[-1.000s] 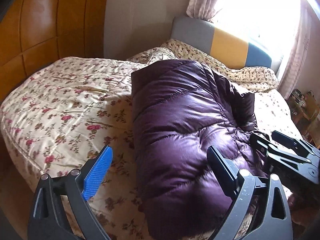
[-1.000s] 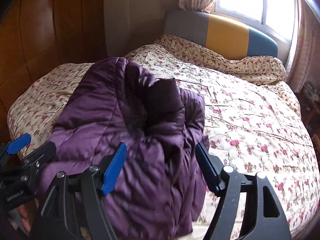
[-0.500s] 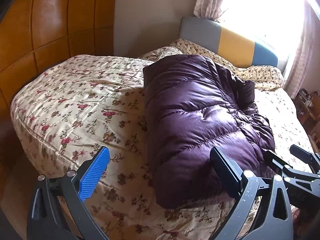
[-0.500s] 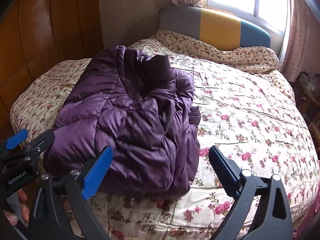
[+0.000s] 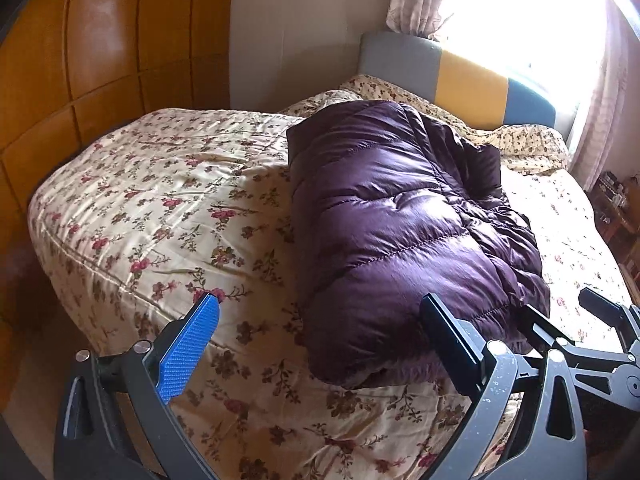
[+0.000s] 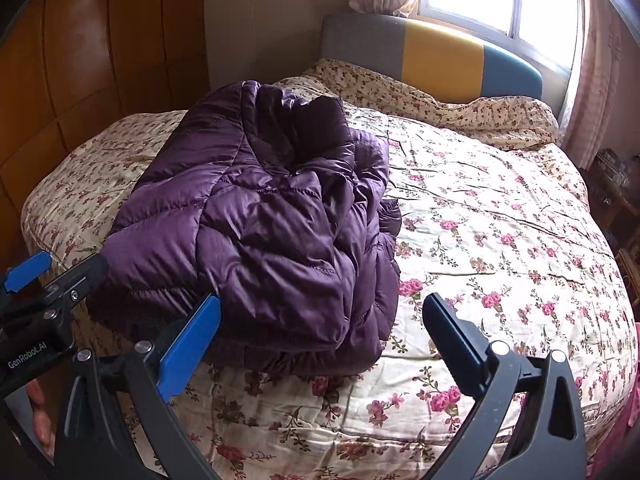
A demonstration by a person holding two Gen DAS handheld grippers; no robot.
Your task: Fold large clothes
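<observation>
Purple puffy jacket (image 5: 404, 236) folded into a thick bundle, lying across the middle of the frame on the flowered bedspread (image 5: 160, 208), near the bed's close edge; in the right wrist view, the same jacket (image 6: 264, 232) left of centre, rumpled layers and a dark collar flap bunched toward its upper right. Left gripper (image 5: 320, 344) at the bottom of the frame, released, jaws spread wide and holding nothing, its dark right finger just in front of the bundle's near end but apart from it. Right gripper (image 6: 320, 344) likewise released and bare, poised over the bedspread at the jacket's lower right corner. Folding seemingly at or near its finish: main folds made, bundle compact, both tools clear of the cloth. Next move, if any, probably a tidy-up: tucking the loose flap and ragged right side, pressing the puffed top flat. Slippery, springy fabric likely to bulge open again, so a firm pinch through several layers called for.
</observation>
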